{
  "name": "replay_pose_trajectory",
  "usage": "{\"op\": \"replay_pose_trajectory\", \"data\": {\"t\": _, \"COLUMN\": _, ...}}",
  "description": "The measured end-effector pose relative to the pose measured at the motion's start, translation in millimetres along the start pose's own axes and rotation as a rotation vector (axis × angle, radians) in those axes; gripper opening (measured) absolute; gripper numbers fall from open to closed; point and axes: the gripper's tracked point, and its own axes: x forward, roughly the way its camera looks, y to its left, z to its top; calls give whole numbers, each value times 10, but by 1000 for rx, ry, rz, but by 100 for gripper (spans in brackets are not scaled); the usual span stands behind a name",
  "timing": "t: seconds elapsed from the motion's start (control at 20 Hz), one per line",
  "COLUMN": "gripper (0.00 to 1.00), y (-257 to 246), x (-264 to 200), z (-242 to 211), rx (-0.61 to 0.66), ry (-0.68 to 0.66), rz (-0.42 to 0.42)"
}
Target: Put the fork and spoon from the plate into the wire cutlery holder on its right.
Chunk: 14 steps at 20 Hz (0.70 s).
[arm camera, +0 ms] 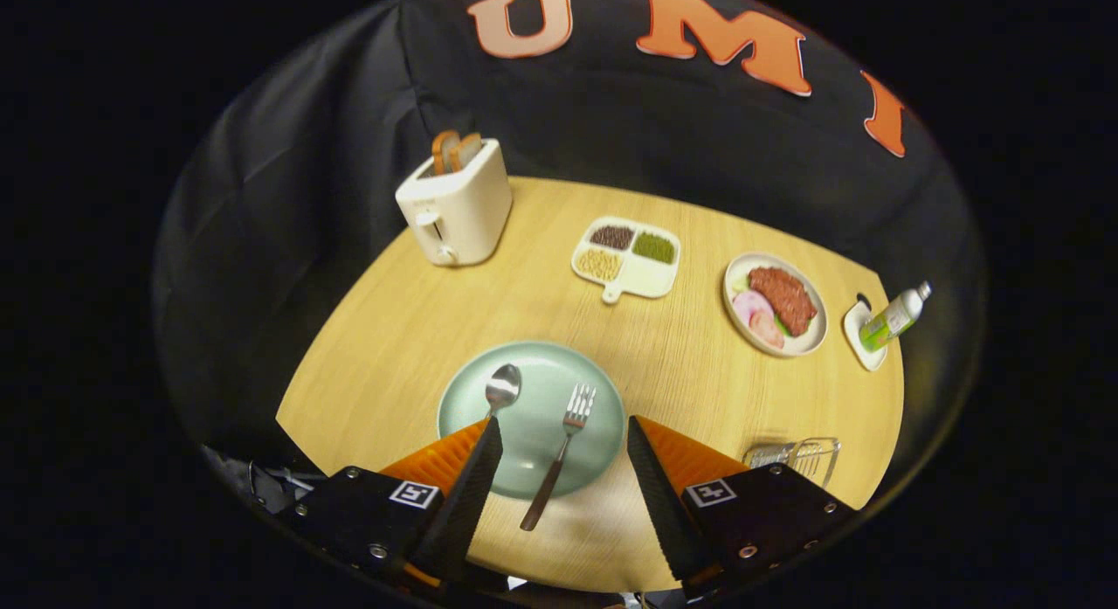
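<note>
A round wooden table [419,329] stands before black cloth walls. The gripper [563,430] hangs spread wide, holding nothing, above the green plate [533,417] at the near edge. The fork [563,443] lies between the fingers, the spoon [502,389] by the left one. The wire cutlery holder [799,456] sits at three o'clock of the plate, with bare wood between them.

A light wooden counter [419,329] stands in a booth walled with creased black cloth [297,181]. Light falls evenly on its surface, and the cloth hangs close behind its far edge.
</note>
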Motion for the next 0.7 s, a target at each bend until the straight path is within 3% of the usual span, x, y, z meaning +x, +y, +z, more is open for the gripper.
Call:
{"op": "replay_pose_trajectory", "data": {"t": 0.25, "gripper": 81, "y": 29, "x": 449, "z": -362, "rx": 67, "ry": 217, "rz": -21}}
{"op": "replay_pose_trajectory", "data": {"t": 0.45, "gripper": 66, "y": 9, "x": 734, "z": -547, "rx": 149, "ry": 339, "rz": -67}}
{"op": "replay_pose_trajectory", "data": {"t": 0.7, "gripper": 41, "y": 91, "x": 932, "z": -763, "rx": 230, "ry": 445, "rz": -97}}
